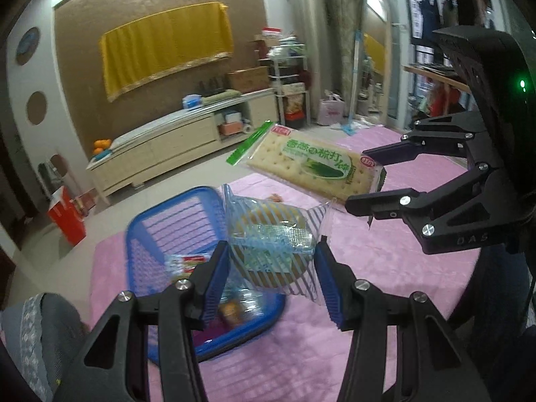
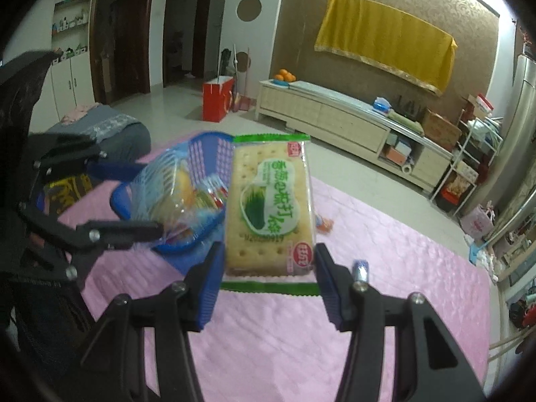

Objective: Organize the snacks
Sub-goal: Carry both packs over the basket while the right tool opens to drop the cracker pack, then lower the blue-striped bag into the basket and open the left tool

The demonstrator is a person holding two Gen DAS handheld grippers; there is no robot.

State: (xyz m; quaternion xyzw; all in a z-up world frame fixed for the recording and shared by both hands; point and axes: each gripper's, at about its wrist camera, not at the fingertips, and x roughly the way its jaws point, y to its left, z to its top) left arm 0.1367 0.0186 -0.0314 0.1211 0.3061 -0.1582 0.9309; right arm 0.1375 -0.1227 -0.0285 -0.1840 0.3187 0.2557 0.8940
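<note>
left gripper [image 1: 272, 258]: blue pads clamped on a striped clear bun packet [image 1: 273, 239], held in the air above the basket's near edge
right gripper [image 2: 268, 268]: pads pressed against both sides of a green-edged cracker packet [image 2: 269, 207], lifted off the cloth
blue basket [image 1: 174, 214]: sits on the pink cloth [image 1: 385, 274], a few wrapped snacks already inside
small wrapped snack [image 2: 323, 222]: lies on the cloth beyond the cracker packet
backdrop: low cream cabinet [image 2: 335, 114] with oranges [image 2: 284, 75] at one end, yellow drape [image 2: 385, 37] above
</note>
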